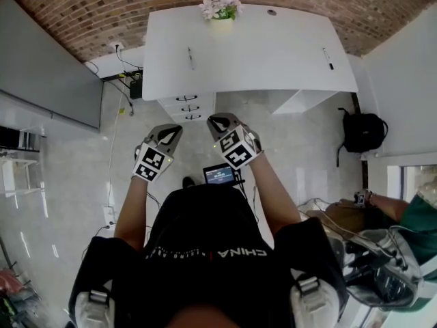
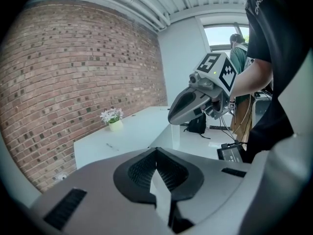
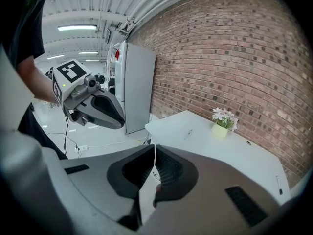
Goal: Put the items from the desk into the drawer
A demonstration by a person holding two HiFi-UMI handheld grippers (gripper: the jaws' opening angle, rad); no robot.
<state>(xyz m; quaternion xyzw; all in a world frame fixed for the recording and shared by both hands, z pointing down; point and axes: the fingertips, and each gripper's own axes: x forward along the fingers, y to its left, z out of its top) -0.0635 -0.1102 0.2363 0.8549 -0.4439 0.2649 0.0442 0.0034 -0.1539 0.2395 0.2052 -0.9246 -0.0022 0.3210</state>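
A white desk (image 1: 252,53) stands ahead against a brick wall. On it are a small pot of pink flowers (image 1: 220,9), a thin pen (image 1: 190,58) at the left and a dark marker (image 1: 328,59) near the right edge. A white drawer unit (image 1: 186,106) with three handles sits under the desk's left side, all drawers closed. My left gripper (image 1: 171,132) and right gripper (image 1: 217,124) hang side by side in the air short of the desk, both shut and empty. The left gripper view shows the pot (image 2: 113,119), the pen (image 2: 112,146) and the right gripper (image 2: 195,104).
A black backpack (image 1: 363,132) lies on the floor right of the desk. A grey cabinet (image 1: 41,74) stands at the left, with cables (image 1: 123,87) beside the desk. A small screen (image 1: 220,175) hangs at my waist. Another person (image 1: 403,210) sits at the right.
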